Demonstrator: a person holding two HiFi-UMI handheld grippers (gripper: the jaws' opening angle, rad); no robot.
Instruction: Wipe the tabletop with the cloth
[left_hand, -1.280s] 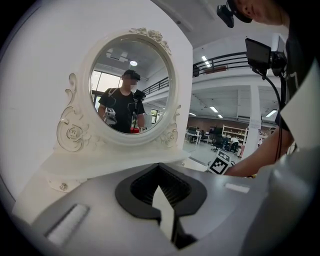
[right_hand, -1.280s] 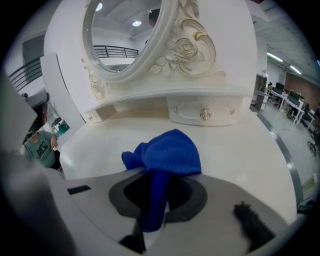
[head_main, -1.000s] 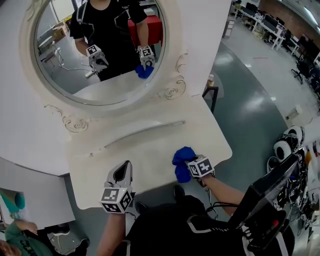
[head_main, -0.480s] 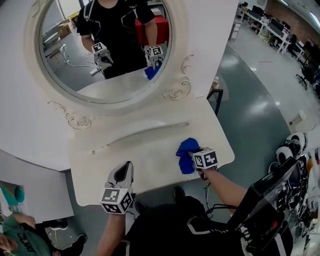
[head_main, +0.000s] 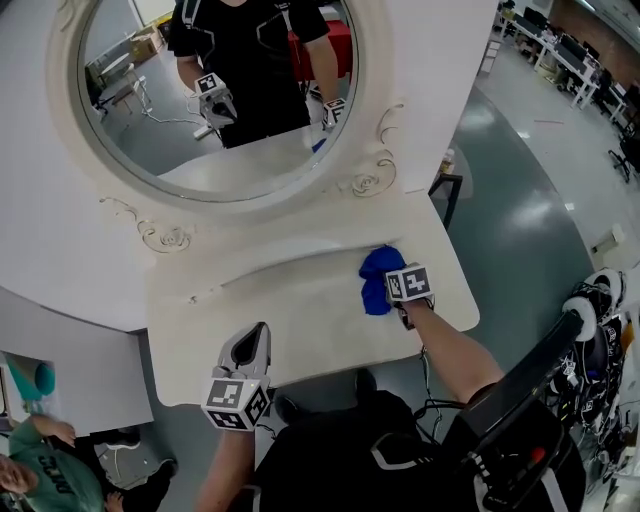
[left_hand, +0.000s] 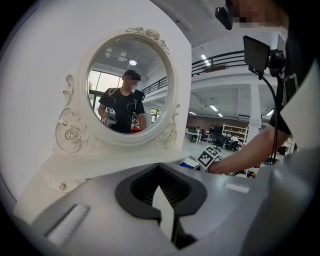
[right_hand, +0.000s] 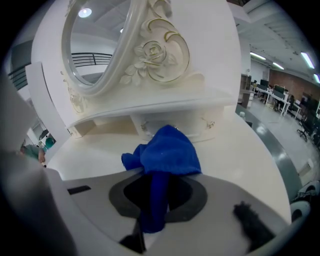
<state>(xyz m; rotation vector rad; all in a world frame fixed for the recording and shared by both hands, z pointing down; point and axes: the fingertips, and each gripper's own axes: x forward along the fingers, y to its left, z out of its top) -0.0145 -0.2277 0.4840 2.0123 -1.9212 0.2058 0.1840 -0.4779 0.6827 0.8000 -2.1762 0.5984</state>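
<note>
On white worktop (head_main: 290, 310), far right part, just before raised back ledge: blue cloth (head_main: 376, 272), bunched, resting on surface. Right hand-held gripper (head_main: 388, 288): we hold it clamped on cloth, with a fold of fabric running down between the jaws. Left hand-held gripper (head_main: 254, 340): at near edge of worktop, left of centre, well apart from cloth; jaws narrow, nearly together, nothing between. Oval mirror (head_main: 215, 95), carved white frame: far side, our reflection in it.

Bright even indoor lighting, ceiling lamps overhead, soft shadows, strong fisheye bending, dark vignette corners in tool views
</note>
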